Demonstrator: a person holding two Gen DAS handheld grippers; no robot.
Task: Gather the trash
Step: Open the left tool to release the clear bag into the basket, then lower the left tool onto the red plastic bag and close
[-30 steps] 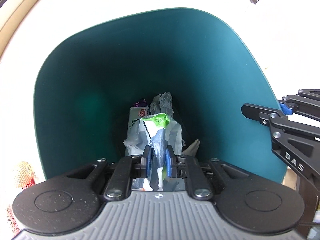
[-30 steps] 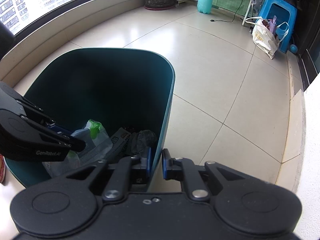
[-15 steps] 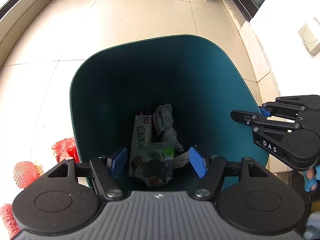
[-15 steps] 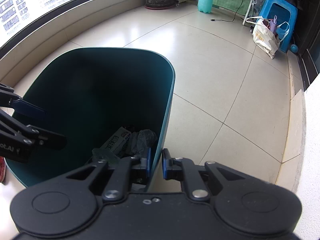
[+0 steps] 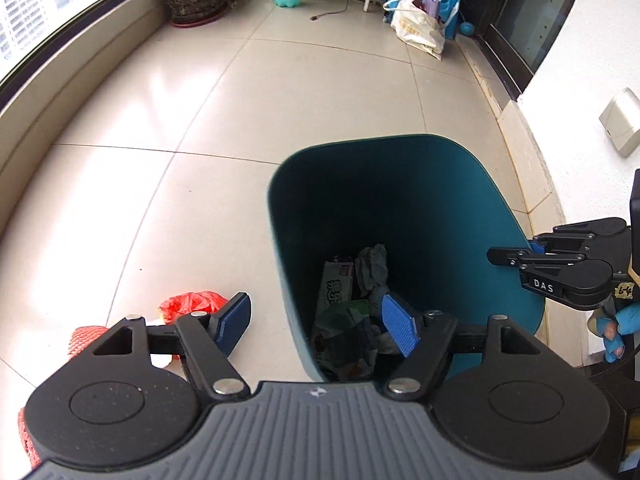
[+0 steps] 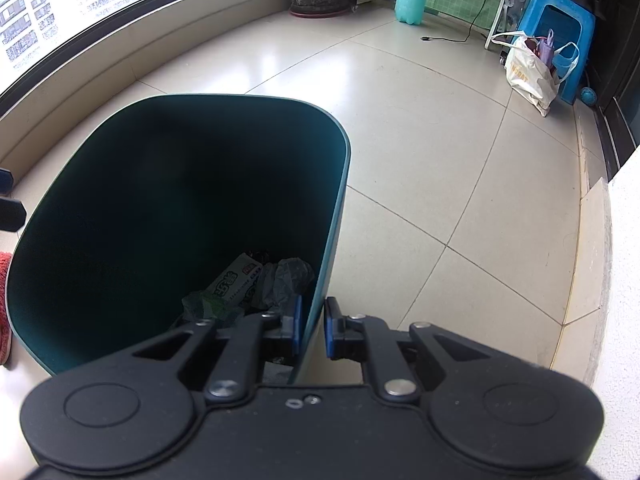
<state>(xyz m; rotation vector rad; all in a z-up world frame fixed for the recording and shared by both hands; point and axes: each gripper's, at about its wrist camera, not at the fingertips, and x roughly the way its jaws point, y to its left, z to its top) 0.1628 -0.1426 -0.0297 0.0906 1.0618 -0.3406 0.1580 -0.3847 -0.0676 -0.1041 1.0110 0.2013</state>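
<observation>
trash point(image 5: 348, 320) is lying at the bottom of the teal bin point(image 5: 460, 208) on the floor point(image 5: 280, 92). red bag point(image 5: 188, 304) is sitting on the floor left of the bin. left gripper point(image 5: 316, 324) jaws have just been opening wide, holding nothing. right gripper point(image 6: 312, 326) jaws are squeezing the bin's wall.

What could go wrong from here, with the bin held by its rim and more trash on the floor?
1. The right hand-held gripper is shut on the thin rim of the teal bin; a tug could tip it and spill the wrappers inside.
2. The left hand-held gripper, jaws just opened and empty, sits beside the bin wall; swinging toward the red bag could knock the bin.
3. The red mesh could snag on the pads.
</observation>
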